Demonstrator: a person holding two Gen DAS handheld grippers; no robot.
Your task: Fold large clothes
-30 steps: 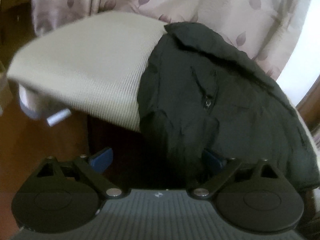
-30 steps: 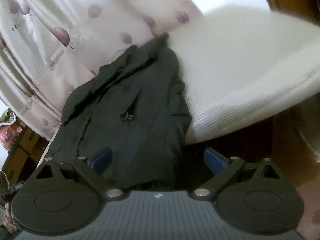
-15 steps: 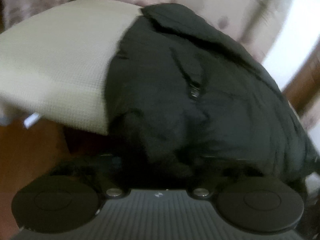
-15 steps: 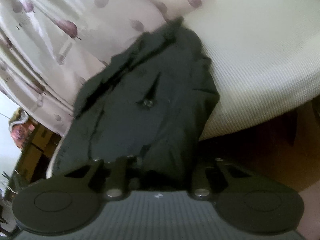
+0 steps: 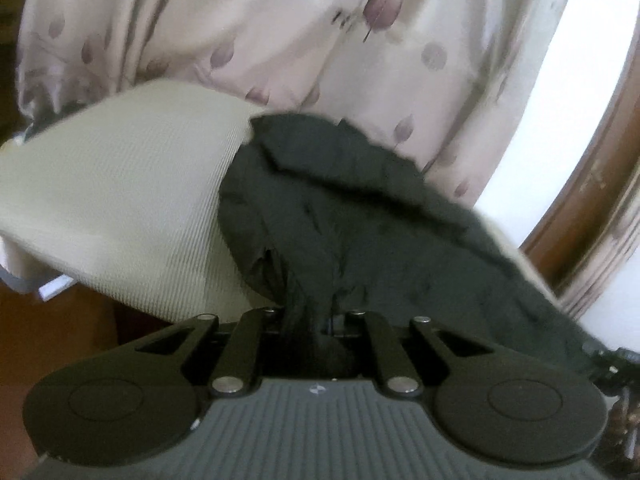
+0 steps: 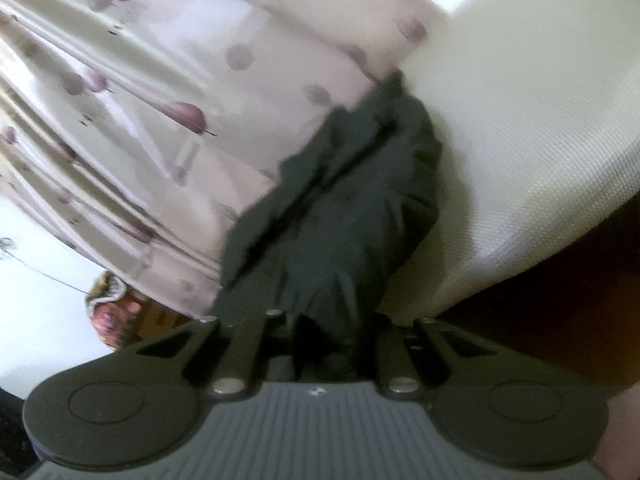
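My left fingers [image 5: 308,320] and right fingers [image 6: 328,324] have just closed, each pinching bunched fabric of the dark jacket [image 5: 360,216], which lies over the near edge of the cream cushion [image 5: 120,208].

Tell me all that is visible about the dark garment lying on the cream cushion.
The dark, almost black garment looks like thin, matte, wrinkled woven cloth, with a folded edge along its far side. It lies spread over one part of the cream ribbed cushion, in front of the pale leaf-patterned curtain. Its near edge is bunched into two gathered folds: the left gripper is shut on one, the right gripper on the other.
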